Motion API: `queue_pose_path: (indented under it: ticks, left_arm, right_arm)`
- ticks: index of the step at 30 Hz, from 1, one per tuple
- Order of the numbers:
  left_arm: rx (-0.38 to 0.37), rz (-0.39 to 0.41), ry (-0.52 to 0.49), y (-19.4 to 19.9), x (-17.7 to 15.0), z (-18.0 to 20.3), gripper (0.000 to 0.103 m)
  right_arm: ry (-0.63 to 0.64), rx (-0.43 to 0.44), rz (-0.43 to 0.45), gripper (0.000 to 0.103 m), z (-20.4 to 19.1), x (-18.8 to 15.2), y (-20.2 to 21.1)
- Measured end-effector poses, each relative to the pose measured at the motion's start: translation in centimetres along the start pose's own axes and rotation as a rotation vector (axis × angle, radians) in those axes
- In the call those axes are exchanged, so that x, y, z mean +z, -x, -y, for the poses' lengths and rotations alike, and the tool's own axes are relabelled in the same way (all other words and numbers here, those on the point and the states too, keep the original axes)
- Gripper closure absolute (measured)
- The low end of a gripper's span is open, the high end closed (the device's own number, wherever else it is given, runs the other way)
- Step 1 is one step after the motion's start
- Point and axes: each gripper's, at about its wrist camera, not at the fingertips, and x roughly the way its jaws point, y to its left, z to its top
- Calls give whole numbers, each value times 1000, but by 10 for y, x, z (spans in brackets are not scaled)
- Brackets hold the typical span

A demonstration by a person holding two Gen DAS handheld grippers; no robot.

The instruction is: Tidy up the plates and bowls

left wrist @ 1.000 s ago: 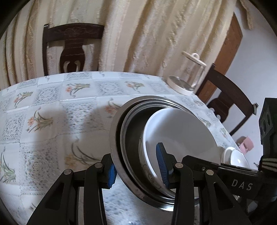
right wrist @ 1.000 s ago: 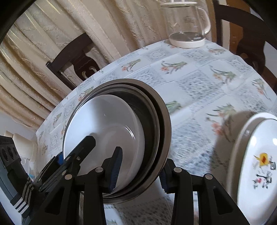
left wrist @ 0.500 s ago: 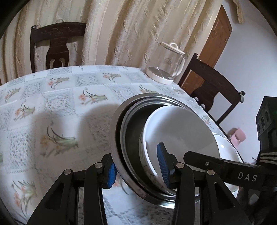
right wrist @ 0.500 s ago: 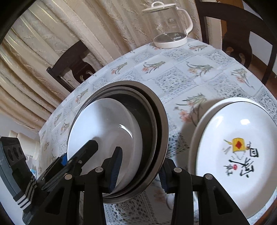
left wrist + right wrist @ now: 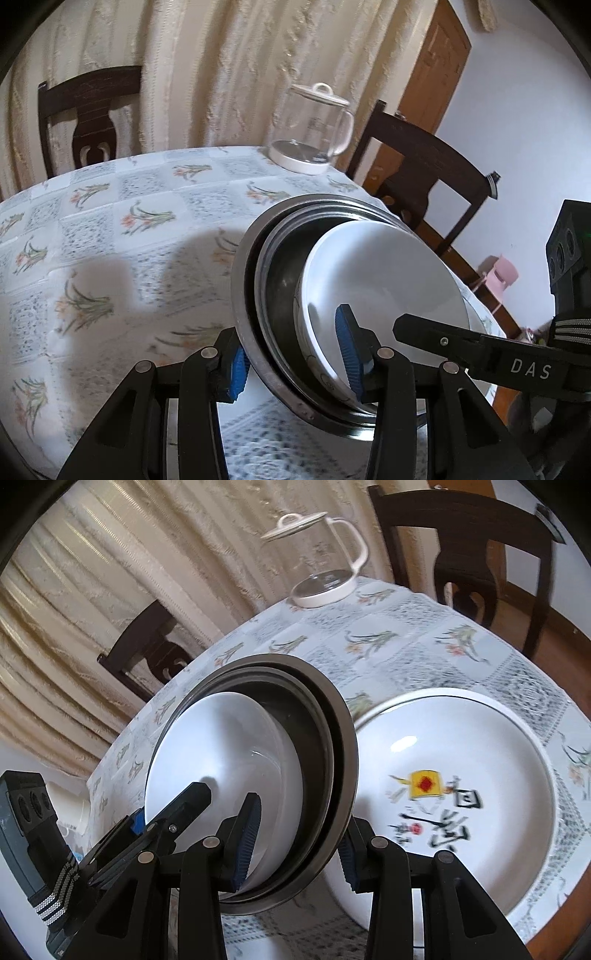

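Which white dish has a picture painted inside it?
The big white plate lying on the table beside the stack. It has black writing and a yellow-and-red drawing. The white bowl held inside the metal bowls is plain.

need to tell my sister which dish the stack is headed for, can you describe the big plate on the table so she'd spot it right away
Start at the round table with the flowered tablecloth; a glass kettle stands at its far edge. Nearer, right of the stack of metal pans held by both hand-held grippers, lies a large white plate. Only it has a yellow and red emblem with black brush characters inside.

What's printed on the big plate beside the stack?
Black calligraphy with a yellow-and-red emblem on the white plate; right wrist view.
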Motion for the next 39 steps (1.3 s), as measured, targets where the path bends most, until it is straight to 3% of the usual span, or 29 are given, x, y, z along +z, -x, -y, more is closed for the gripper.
queue_pose_path:
  ticks: [22, 39]
  left_arm:
    - [-105, -113, -114, -44, -15, 100, 59]
    - [-115, -196, -137, -65, -29, 117, 59]
  right_arm:
    - [-128, -45, 44, 61, 91, -14, 45]
    - [-177, -34, 21, 60, 112, -25, 45]
